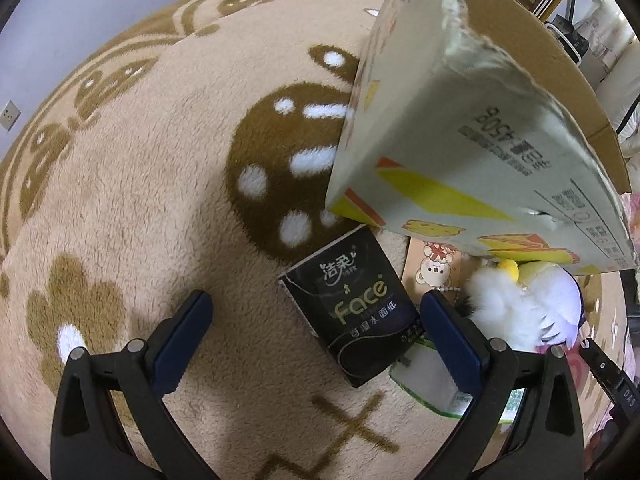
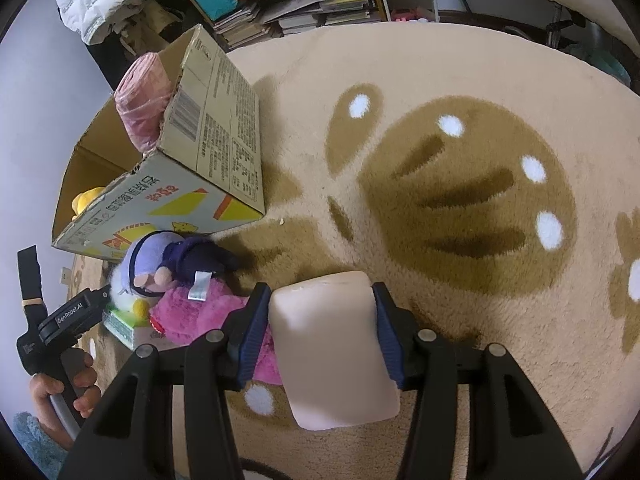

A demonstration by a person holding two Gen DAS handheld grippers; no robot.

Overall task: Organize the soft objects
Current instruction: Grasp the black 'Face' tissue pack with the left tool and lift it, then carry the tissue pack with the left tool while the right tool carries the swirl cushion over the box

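While the left gripper (image 1: 316, 340) hangs wide open w/ nothing in it, left wrist view shows a black tissue pack (image 1: 352, 308) on the rug (image 1: 140, 200) between its fingers, near right. Cardboard box (image 1: 460, 120) sits just beyond, far right; a white-purple plush (image 1: 528, 308) and green tissue pack (image 1: 432, 384) lie near it, still out.

Right wrist view: right gripper (image 2: 320, 320) is clamped on a pale foam block (image 2: 332, 344), held over the rug. Box, far left, already holds a pink bundle (image 2: 144, 100) and yellow toy (image 2: 86, 198). Pink plush (image 2: 208, 312) left of the block, outside. Looks roughly 2 in, about 5 left.
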